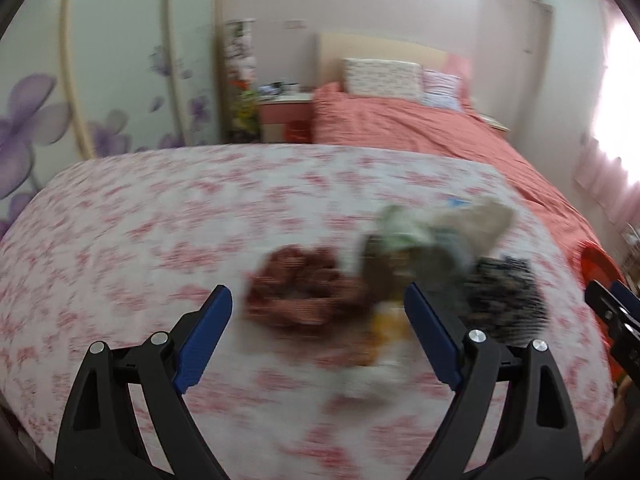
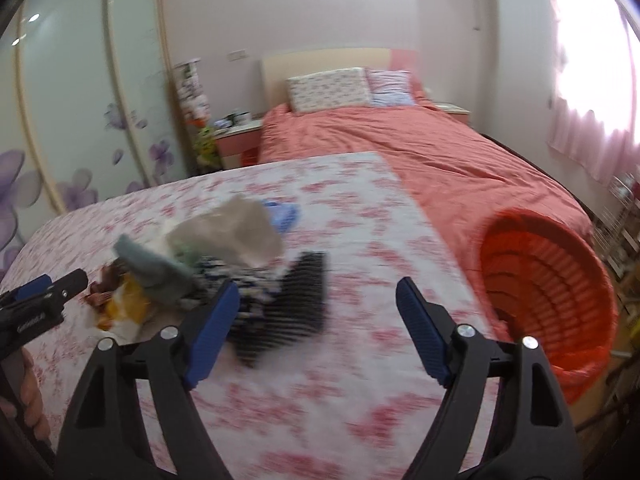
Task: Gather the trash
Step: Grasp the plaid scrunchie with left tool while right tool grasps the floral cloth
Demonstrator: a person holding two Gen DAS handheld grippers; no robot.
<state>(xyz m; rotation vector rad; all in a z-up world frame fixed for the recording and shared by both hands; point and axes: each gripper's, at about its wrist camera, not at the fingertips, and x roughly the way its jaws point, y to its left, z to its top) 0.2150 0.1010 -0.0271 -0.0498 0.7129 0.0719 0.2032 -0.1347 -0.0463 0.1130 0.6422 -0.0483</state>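
Gaping wide and empty, the jaws of both grippers [image 1: 318, 312] [image 2: 318, 308] hover over blurred trash [image 2: 224, 248].

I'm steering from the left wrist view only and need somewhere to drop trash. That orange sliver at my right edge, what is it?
Observer: An orange basket, lying on its side, its mouth facing the right camera.
Operator: Where does it sit?
Observer: On the coral bedspread, right of the floral sheet.
Operator: Anything in it?
Observer: None visible; only its ribbed inside shows.
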